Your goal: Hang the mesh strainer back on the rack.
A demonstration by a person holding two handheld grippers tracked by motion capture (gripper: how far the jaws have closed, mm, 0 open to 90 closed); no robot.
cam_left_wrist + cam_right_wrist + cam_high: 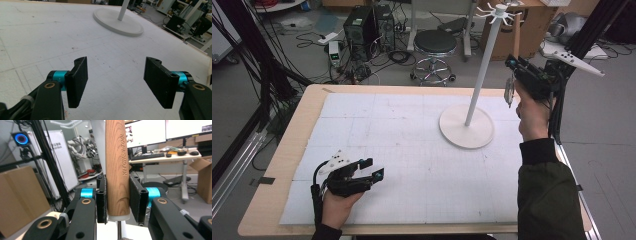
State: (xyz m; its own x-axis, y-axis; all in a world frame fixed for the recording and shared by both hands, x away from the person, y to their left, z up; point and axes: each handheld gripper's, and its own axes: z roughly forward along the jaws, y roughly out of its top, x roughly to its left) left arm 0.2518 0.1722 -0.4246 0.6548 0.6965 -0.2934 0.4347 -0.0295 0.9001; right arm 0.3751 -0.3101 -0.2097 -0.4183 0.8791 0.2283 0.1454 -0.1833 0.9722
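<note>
The wooden handle (117, 170) runs past the top edge, and its lower metal end is cut off.

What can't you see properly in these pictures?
- The wooden-handled kitchen tool: in the right gripper view its top is cut off by the frame edge, and its working end hangs below the right gripper.
- In the high view the tool's end is too small to identify.
- The white stand: in the left gripper view its pole is cut off.

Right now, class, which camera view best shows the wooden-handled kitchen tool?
The right gripper view: the wooden-handled kitchen tool stands upright, clamped between the right tongs, its lettering readable. The high view shows it small beside the white stand.
</note>
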